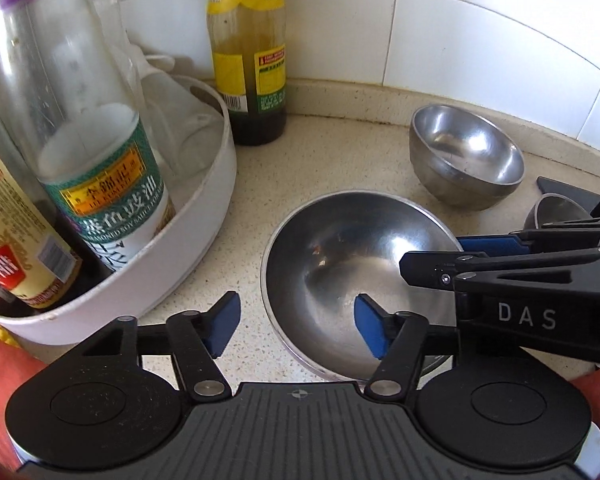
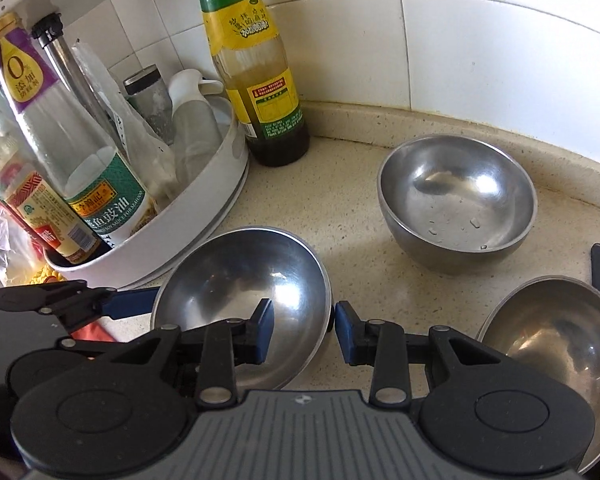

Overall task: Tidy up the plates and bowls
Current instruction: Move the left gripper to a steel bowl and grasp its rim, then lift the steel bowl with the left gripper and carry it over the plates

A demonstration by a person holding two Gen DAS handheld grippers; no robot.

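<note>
Both spread: right gripper (image 2: 303, 330) straddling the shallow steel bowl (image 2: 240, 304) rim on the countertop (image 2: 352, 248), left gripper (image 1: 296, 328) too (slippery steel). Could skid toward the white bottle caddy (image 2: 204, 220).

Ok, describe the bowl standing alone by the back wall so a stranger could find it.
Start at the white tiled wall behind the counter. To the right of the dark sauce bottle, near the wall, stands a steel bowl. Unlike the other two bowls, it is deeper and no tool is near it.
</note>
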